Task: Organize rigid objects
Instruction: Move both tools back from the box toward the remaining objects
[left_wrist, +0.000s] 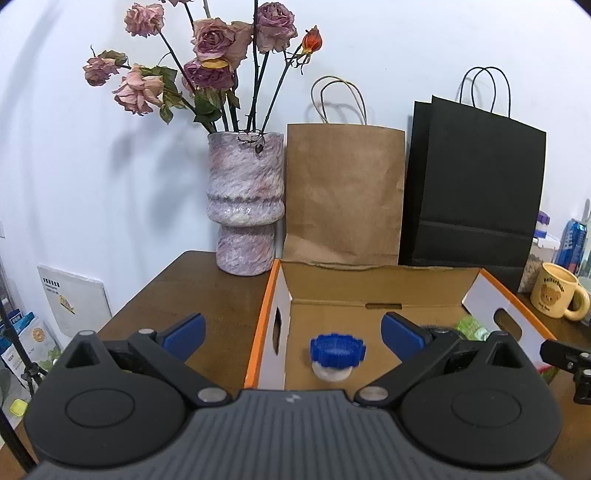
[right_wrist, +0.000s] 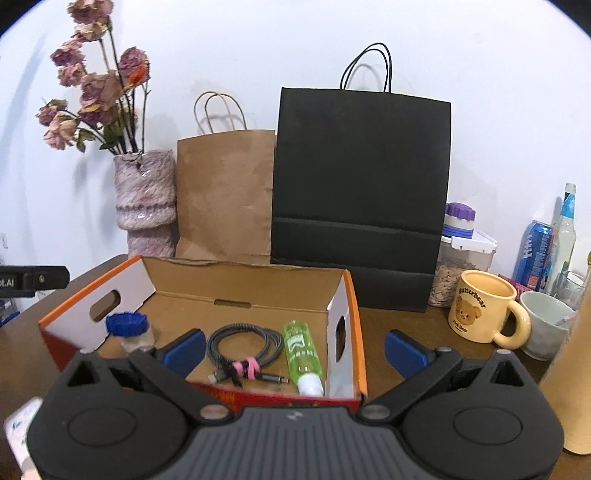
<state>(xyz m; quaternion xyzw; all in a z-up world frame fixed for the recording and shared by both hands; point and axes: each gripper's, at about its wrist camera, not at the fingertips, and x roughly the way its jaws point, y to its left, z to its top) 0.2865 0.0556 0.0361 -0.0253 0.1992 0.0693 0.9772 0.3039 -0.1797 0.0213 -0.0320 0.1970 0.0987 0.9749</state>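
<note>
While the left tongs (left_wrist: 293, 332) hang spread wide and empty, the small jar (left_wrist: 337, 355) with the blue lid stands between their fingers inside the box (left_wrist: 264, 314), its base cut off by the tool body. Ahead of the right tongs (right_wrist: 294, 349), also spread and empty, lie a coiled cable (right_wrist: 242, 349) and green bottle (right_wrist: 301, 356); the box's near wall is partly hidden. Beyond their right finger stands a mug (right_wrist: 480, 312).
</note>
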